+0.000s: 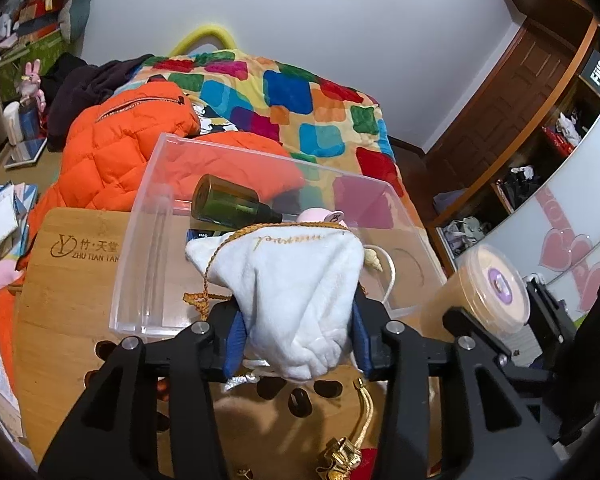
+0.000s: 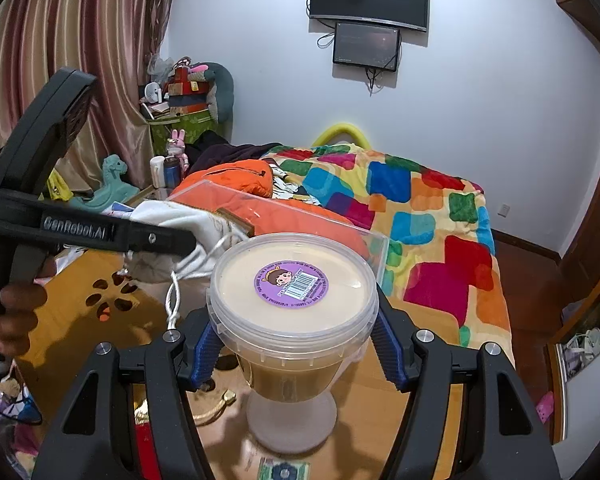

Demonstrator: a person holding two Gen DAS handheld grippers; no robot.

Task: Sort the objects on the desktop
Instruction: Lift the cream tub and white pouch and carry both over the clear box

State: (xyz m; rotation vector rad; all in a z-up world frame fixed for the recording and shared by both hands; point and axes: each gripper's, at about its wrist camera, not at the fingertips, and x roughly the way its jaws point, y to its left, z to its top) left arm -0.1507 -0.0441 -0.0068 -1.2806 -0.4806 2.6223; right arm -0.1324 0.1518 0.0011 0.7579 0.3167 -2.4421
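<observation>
Left wrist view: the left gripper (image 1: 298,344) is clamped on a white pouch (image 1: 296,296), held above the near wall of a clear bin (image 1: 140,280) on the bamboo table (image 1: 60,320); a green bottle (image 1: 228,204) lies inside the bin. Right wrist view: the right gripper (image 2: 294,356) is clamped under the lid rim of a tub (image 2: 292,300), just beside the bin's right corner. Both grippers sit close together, the left one crossing in from the left; bare tabletop shows left of the bin.
</observation>
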